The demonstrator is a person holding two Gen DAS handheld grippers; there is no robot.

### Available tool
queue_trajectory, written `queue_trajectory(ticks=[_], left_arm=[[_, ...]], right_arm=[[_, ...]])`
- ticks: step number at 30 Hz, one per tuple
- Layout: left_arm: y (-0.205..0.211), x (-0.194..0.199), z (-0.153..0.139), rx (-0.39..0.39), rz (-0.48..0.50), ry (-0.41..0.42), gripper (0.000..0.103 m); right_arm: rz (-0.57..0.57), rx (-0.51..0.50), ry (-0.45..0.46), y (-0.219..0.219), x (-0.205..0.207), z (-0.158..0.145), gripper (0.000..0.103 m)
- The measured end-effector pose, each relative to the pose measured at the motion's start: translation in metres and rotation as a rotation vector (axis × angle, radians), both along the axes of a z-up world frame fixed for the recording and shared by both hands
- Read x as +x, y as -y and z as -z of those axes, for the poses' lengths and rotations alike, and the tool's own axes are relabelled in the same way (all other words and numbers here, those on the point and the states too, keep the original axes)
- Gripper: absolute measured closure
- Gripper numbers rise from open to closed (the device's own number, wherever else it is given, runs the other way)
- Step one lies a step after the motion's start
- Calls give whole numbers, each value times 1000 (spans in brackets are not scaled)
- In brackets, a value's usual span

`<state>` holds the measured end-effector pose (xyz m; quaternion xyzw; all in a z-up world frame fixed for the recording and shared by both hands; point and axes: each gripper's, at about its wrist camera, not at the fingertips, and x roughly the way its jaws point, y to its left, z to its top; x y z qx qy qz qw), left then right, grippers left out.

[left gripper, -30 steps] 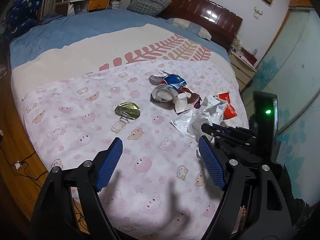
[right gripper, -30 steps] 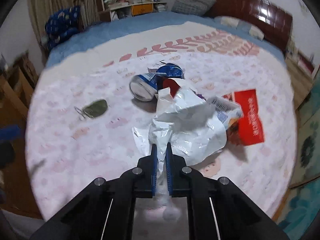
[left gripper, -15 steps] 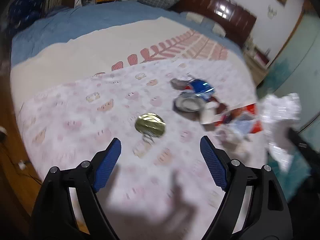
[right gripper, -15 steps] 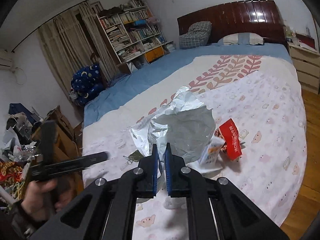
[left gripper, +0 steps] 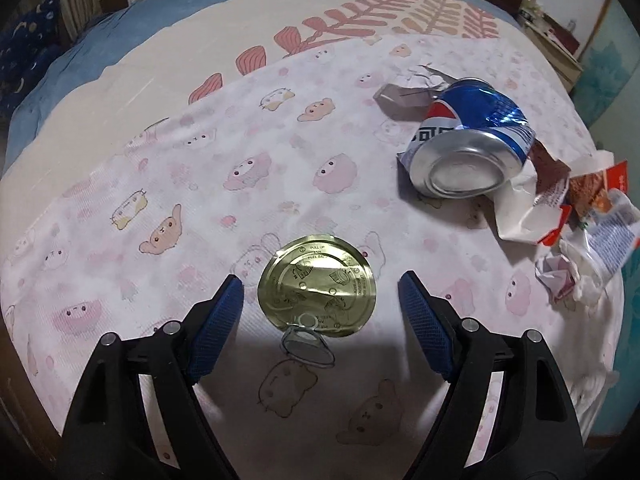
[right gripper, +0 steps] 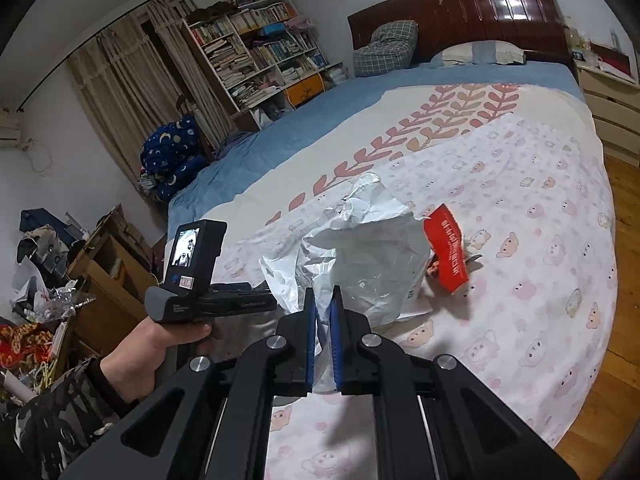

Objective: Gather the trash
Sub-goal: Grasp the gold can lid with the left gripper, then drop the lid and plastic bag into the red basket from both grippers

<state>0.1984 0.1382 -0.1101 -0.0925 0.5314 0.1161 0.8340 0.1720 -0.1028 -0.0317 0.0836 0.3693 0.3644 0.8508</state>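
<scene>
**Bag in hand, nothing yet collected**

Our right claw [right gripper: 323,316] is clamped on the edge of the white bag [right gripper: 360,256], held up above the bed [right gripper: 540,240]. We judge nothing is inside yet: the gold lid [left gripper: 316,292], the crushed can [left gripper: 468,148] and the wrappers [left gripper: 580,232] all lie on the sheet. Our left claw [left gripper: 320,308] hangs over the lid with its pads either side, jaws closing but not touching it. A second ago that claw sat further back with the lid well ahead, and the bag lay slumped on the bed among the wrappers; now it is lifted clear
</scene>
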Motion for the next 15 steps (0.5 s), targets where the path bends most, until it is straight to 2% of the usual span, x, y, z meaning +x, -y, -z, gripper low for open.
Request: queue_trajectory(ticks=[2, 10, 15], left_arm=[[-4, 1, -2, 3, -40, 1, 46], [-5, -10, -11, -99, -59, 32, 46], [-1, -30, -36, -90, -62, 93, 46]], right_arm=[[9, 6, -8, 2, 4, 1, 94], [12, 24, -21, 5, 9, 4, 94], [19, 36, -1, 9, 3, -2, 94]])
